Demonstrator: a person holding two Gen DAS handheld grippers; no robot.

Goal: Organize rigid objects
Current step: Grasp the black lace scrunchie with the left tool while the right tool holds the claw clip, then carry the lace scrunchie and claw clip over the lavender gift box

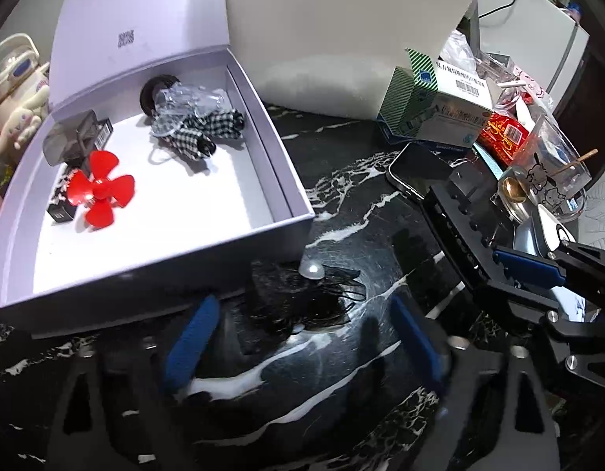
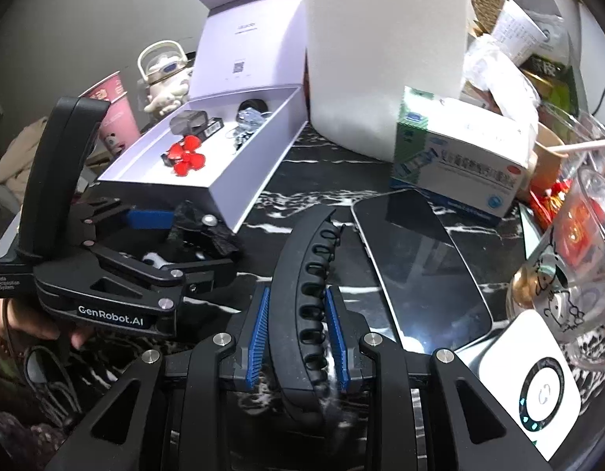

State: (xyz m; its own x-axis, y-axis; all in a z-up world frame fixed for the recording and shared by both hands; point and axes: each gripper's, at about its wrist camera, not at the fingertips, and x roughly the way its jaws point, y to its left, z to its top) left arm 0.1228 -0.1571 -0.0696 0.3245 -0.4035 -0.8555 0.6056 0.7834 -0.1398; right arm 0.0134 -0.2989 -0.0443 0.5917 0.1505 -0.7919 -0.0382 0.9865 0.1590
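Right gripper (image 2: 296,333) is clamping its blue pads on a long black hair claw (image 2: 302,274), jaws nearly together, with the claw sticking out ahead of the fingers over the black marble table (image 2: 302,192). I'm using the open lavender box (image 1: 290,180) as my landmark for everything else.

Going big to small: a white block (image 1: 341,31) is standing right behind the box's far right corner. A dark phone (image 2: 416,267) is lying flat on the table well to the right of the box, and a white and blue medicine carton (image 2: 463,161) is sitting just behind the phone.

Left gripper (image 1: 306,329) is hovering just in front of the box's near right corner, jaws standing fairly wide, and a black lacy hair bow (image 1: 302,298) with a pearl on top is lying on the table between the blue pads. Pads aren't pressing on it as far as I can see.

Inside the box: a checked fabric clip (image 1: 200,133) and a clear plastic clip (image 1: 184,106) are sitting together near the back wall, a smoky grey clip (image 1: 71,141) is in the back left part, and a red four-petal flower clip (image 1: 100,192) is just in front of that one.
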